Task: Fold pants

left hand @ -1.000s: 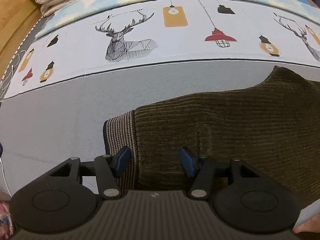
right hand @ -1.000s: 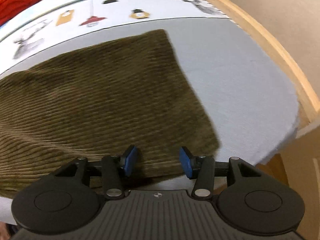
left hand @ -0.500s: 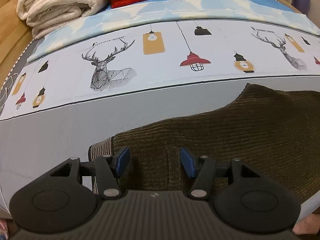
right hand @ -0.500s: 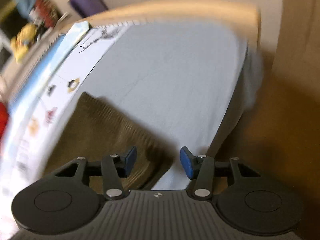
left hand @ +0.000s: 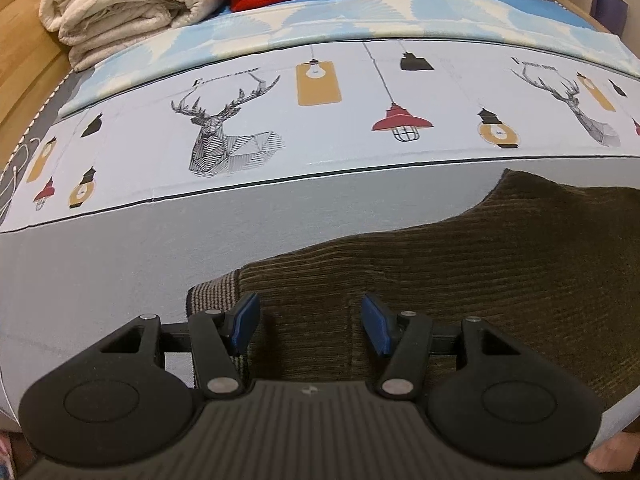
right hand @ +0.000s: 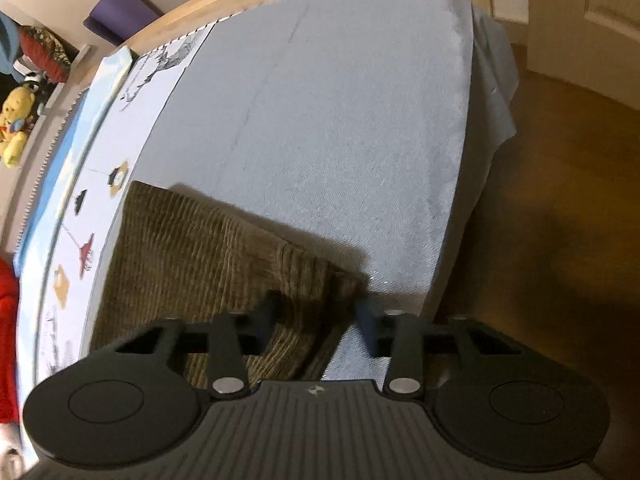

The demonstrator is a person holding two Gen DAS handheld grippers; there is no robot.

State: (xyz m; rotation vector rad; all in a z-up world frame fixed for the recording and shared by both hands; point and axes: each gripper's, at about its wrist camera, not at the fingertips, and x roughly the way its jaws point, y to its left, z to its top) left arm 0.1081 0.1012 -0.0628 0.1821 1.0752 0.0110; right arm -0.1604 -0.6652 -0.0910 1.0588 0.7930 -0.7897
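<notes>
Currently the pants lie flat along the bed's near edge, with bare sheet far and right. Left tongs stand spread over the waistband. Right tongs, just closing, straddle a bunched corner; contact is blurred.

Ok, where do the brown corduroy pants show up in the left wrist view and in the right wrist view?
Left wrist: the pants fill the lower right, striped waistband by the left gripper.
Right wrist: the pants lie lower left, one corner bunched between the right gripper's fingers.
Shared landmark: the lamp-and-deer printed sheet beyond the pants.
</notes>
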